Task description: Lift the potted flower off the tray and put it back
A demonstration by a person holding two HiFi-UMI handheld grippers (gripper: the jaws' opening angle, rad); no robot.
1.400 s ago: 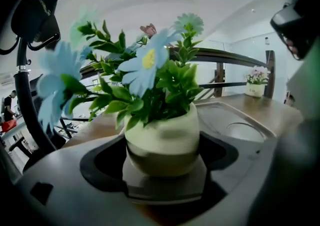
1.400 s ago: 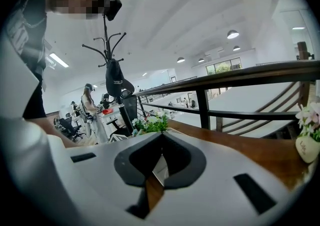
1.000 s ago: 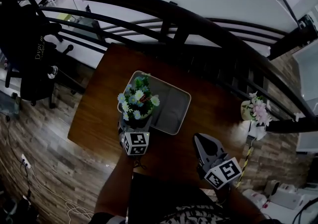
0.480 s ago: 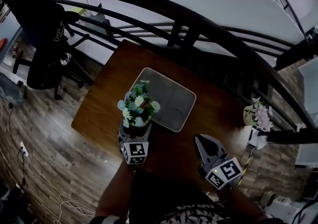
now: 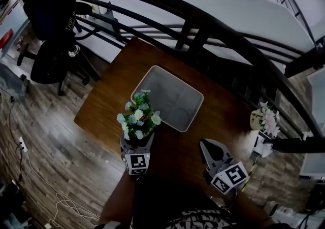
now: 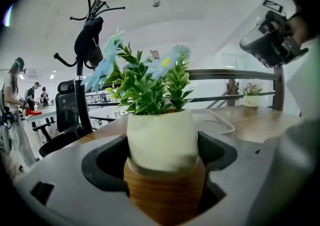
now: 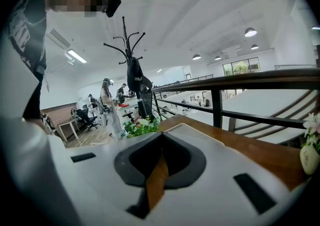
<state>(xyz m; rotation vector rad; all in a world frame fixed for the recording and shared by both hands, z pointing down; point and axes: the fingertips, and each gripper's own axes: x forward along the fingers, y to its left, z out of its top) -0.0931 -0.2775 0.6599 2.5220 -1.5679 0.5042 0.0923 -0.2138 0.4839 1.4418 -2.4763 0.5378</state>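
The potted flower [image 5: 138,123] has a white pot on a wooden base [image 6: 162,157] and blue and white blooms. My left gripper [image 5: 136,144] is shut on the pot, whose sides sit tight between the jaws. It is off the grey, white-rimmed tray [image 5: 170,98], just beyond the tray's near left corner, over the brown table [image 5: 109,106]. The tray holds nothing. My right gripper [image 5: 213,153] hovers over the table's near right part, shut with nothing in it [image 7: 159,165]. The flower [image 7: 141,127] shows beyond its jaws.
A black railing [image 5: 203,25] curves behind the table. A second potted flower [image 5: 264,119] stands off the table's right end. An office chair [image 5: 51,20] and wooden floor lie to the left. A coat stand [image 6: 87,44] rises beyond the table.
My left gripper has carried the potted flower from the tray's left corner toward me and off the tray. The right gripper has stayed where it was.
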